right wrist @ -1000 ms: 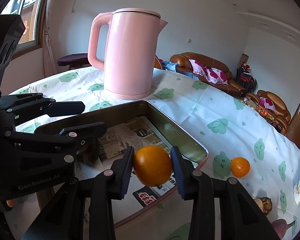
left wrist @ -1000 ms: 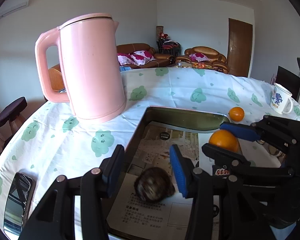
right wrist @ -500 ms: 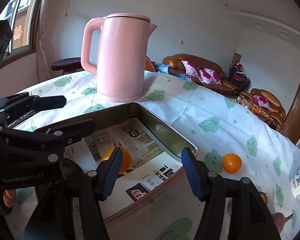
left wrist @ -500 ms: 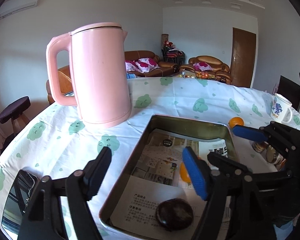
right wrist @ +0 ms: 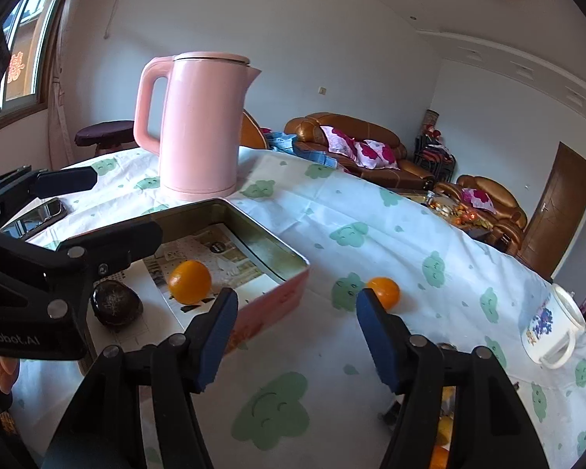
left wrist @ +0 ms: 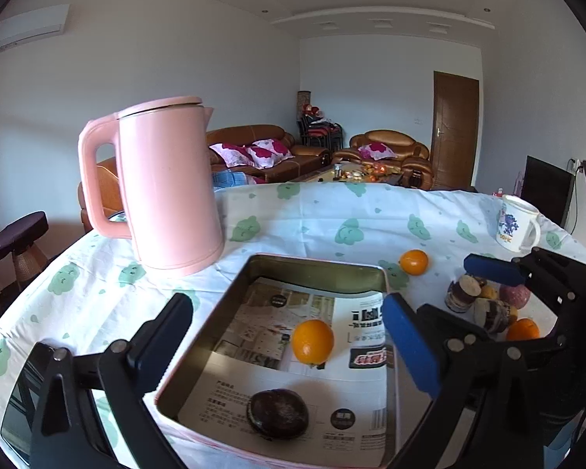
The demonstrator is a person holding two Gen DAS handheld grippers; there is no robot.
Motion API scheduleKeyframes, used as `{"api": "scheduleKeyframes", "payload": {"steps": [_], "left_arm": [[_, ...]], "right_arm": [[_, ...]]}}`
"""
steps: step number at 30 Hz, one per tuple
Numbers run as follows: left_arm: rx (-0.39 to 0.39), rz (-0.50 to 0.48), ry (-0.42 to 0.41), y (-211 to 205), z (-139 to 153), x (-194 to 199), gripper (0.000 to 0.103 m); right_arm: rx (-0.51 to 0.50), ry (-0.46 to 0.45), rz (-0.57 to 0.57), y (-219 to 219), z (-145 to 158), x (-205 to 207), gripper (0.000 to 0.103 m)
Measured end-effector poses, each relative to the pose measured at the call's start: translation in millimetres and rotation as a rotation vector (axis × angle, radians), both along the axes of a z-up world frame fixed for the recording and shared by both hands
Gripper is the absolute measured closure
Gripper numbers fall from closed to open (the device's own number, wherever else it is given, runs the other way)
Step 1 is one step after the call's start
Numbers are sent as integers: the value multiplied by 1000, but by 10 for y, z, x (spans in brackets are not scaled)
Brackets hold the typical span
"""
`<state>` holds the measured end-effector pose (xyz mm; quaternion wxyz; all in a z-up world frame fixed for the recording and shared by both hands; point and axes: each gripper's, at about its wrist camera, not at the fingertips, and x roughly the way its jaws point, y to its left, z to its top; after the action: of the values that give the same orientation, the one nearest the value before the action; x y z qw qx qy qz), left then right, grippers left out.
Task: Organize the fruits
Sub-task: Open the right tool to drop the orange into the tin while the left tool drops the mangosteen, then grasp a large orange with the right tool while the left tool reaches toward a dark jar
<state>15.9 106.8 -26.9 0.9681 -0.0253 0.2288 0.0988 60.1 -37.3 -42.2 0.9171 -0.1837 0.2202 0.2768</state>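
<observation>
A pink-sided tin tray [left wrist: 316,265] lined with printed paper holds an orange [left wrist: 312,342] and a dark round fruit [left wrist: 277,413]. My left gripper [left wrist: 287,305] hangs above the tray's near end. Its jaws are opening wide and nothing is between them. In the right wrist view the same orange [right wrist: 189,282] and dark fruit [right wrist: 115,304] lie in the tray [right wrist: 289,258]. My right gripper [right wrist: 296,301] stands open and empty over the tablecloth beside the tray's corner. A second orange [right wrist: 385,291] lies on the cloth just past its right finger.
A tall pink kettle [left wrist: 168,187] stands behind the tray. A heap of mixed fruit [left wrist: 484,305] and a printed mug [left wrist: 517,226] are at the right. A phone [left wrist: 15,402] lies near the left table edge. The cloth has green cloud prints.
The left gripper let go of the dark fruit and the right gripper let go of the orange; both fruits now lie in the tray. Both grippers opened and drew back and up.
</observation>
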Motion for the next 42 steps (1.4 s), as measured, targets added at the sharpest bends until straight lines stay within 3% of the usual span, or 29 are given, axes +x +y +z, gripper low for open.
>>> {"api": "scheduleKeyframes", "payload": {"steps": [6, 14, 33, 34, 35, 42], "left_arm": [[6, -66, 19, -291, -64, 45, 3], [29, -140, 41, -596, -101, 94, 3], [73, -206, 78, -890, -166, 171, 3], [75, -209, 78, -901, -163, 173, 3], [76, -213, 79, -913, -159, 179, 3], [77, -249, 88, -1033, -113, 275, 3]], "right_arm": [[25, 12, -99, -564, 32, -55, 38], [58, 96, -246, -1270, -101, -41, 38], [13, 341, -199, -1219, -488, 154, 38], [12, 346, -195, -1217, -498, 150, 41], [15, 341, -189, -1216, -493, 133, 53], [53, 298, -184, -1270, -402, 71, 54]]}}
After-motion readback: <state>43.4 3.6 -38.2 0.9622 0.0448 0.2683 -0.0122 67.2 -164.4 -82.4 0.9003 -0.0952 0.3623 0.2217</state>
